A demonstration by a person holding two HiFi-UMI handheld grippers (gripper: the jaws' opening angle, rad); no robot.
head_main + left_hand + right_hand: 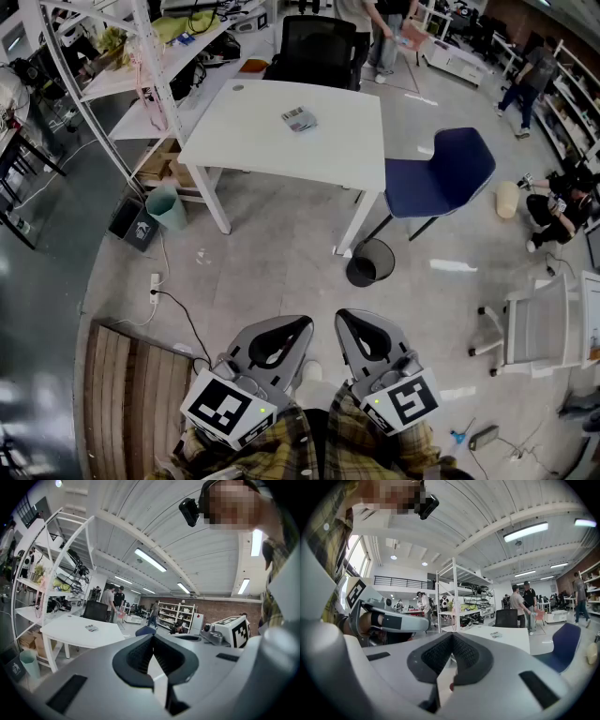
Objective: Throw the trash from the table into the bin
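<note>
Both hand-held grippers [305,322] [343,315] closed, empty

Grey polished floor [281,262] fills the head view. At twelve o'clock stands a white table [272,141], with a black office chair [314,47] beyond it. A navy chair [441,173] sits at two o'clock, white shelving [103,66] at eleven and a wooden pallet [131,394] at eight. Tube lights [150,559] line the white ceiling, and the far wall [220,612] is brick.

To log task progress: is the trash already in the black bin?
No, the trash lies on the white table, apart from the black bin on the floor.
</note>
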